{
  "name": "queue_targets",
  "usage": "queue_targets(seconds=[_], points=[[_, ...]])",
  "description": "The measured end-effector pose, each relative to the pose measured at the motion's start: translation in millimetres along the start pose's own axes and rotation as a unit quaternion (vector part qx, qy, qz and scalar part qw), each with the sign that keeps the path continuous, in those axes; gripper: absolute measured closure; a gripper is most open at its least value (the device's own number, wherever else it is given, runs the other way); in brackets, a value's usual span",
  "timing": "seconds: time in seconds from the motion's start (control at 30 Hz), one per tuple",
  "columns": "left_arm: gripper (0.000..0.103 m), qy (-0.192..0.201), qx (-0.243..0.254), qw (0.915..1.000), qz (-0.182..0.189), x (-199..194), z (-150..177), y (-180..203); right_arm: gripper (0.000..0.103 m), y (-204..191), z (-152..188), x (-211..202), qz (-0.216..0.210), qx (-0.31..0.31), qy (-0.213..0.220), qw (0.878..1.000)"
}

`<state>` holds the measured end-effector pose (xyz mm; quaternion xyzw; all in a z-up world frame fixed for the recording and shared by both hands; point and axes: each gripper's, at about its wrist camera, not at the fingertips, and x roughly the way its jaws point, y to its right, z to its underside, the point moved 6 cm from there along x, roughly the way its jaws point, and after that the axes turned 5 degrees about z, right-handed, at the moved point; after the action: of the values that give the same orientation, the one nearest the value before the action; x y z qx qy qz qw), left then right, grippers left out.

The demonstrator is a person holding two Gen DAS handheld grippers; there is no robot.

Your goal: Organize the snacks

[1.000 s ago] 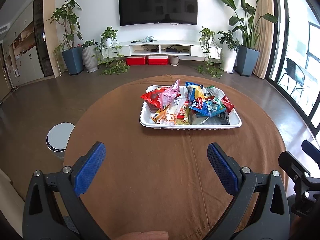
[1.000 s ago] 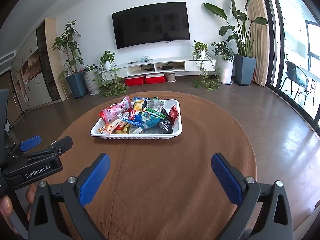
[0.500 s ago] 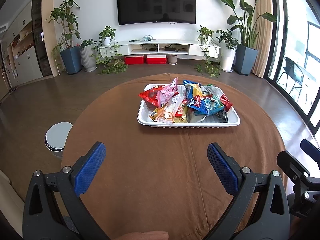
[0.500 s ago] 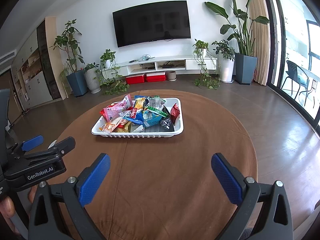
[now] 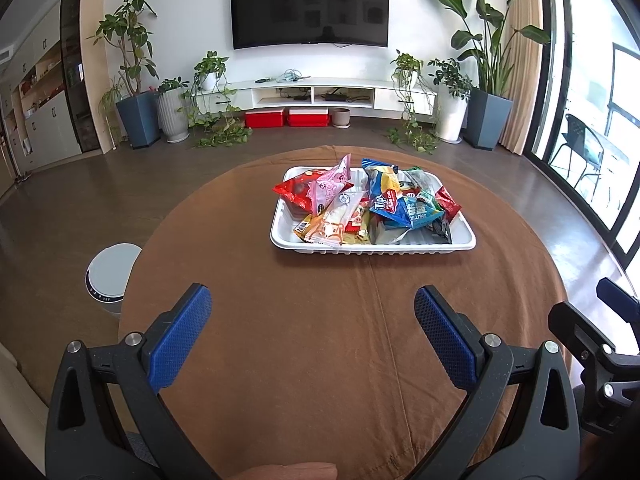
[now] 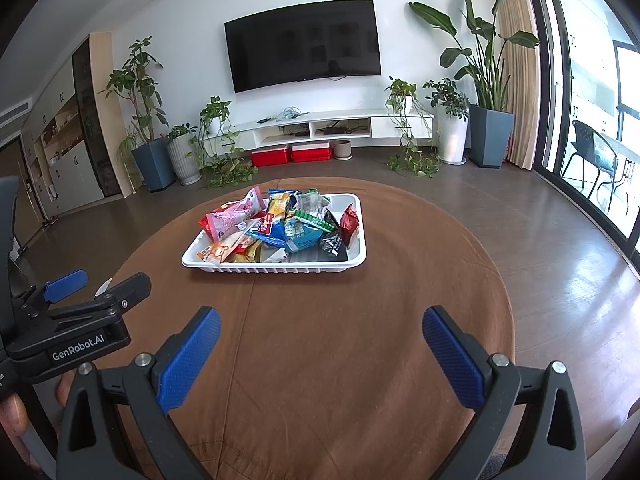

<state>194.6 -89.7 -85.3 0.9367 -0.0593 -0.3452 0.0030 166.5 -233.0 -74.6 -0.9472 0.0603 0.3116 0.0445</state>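
Observation:
A white ribbed tray (image 5: 460, 242) (image 6: 276, 269) holds a loose heap of several snack packets: a pink one (image 5: 330, 190) (image 6: 236, 216), a red one (image 5: 296, 192), a blue one (image 5: 418, 214) (image 6: 298, 236) and an orange one (image 5: 320, 232). It sits on the far half of a round brown-clothed table (image 5: 320, 340) (image 6: 340, 340). My left gripper (image 5: 312, 320) is open over the near cloth, well short of the tray, holding nothing. My right gripper (image 6: 320, 340) is open too, also short of the tray and empty. Each view shows the other gripper at its edge.
A white cylindrical bin (image 5: 112, 276) stands on the floor left of the table. Beyond the table are a wooden floor, a TV (image 5: 308, 8) over a low white console, potted plants and red boxes (image 5: 286, 117). Glass doors (image 6: 600, 120) run along the right.
Both views have shifted slightly, so the tray sits a little nearer and lower in frame. Both grippers stay open and empty.

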Motion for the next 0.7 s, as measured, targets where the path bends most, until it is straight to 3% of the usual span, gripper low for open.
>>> queue_targets(seconds=[0.7], points=[[0.000, -0.005, 0.001, 1.0000, 0.002, 4.9, 3.2, 5.7, 0.000, -1.0, -0.3, -2.3, 0.000, 0.000, -0.002, 1.000]])
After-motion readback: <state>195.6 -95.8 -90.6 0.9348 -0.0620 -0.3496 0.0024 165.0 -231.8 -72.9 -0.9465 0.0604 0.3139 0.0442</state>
